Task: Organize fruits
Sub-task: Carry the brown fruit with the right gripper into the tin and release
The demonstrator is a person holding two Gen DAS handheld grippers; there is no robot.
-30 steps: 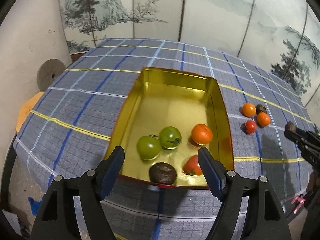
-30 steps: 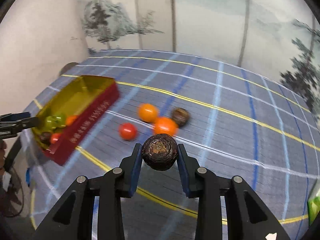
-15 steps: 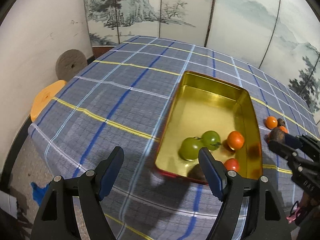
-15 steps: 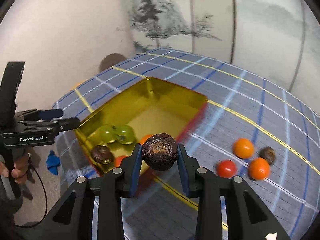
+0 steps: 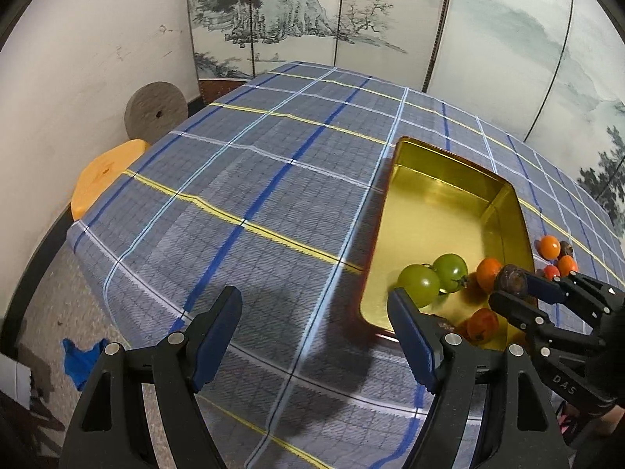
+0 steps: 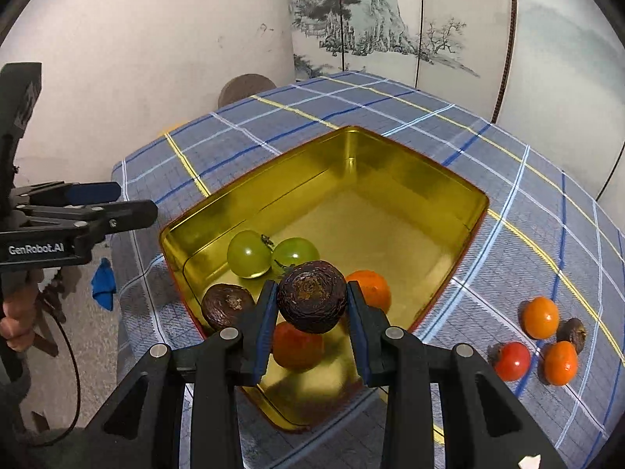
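Left wrist view: my left gripper [image 5: 314, 314] is spread, empty, above the blue plaid tablecloth [image 5: 242, 179], just left of the gold rectangular tin [image 5: 449, 203].

Right wrist view: my right gripper [image 6: 308, 308] pinches a wrinkled dark brown round fruit [image 6: 311, 296] over the tin's near end. Inside lie two green tomatoes [image 6: 249, 254], another dark fruit [image 6: 226, 305] and orange fruits [image 6: 371, 287]. Four small fruits [image 6: 541, 317] remain on the cloth, right of the tin.
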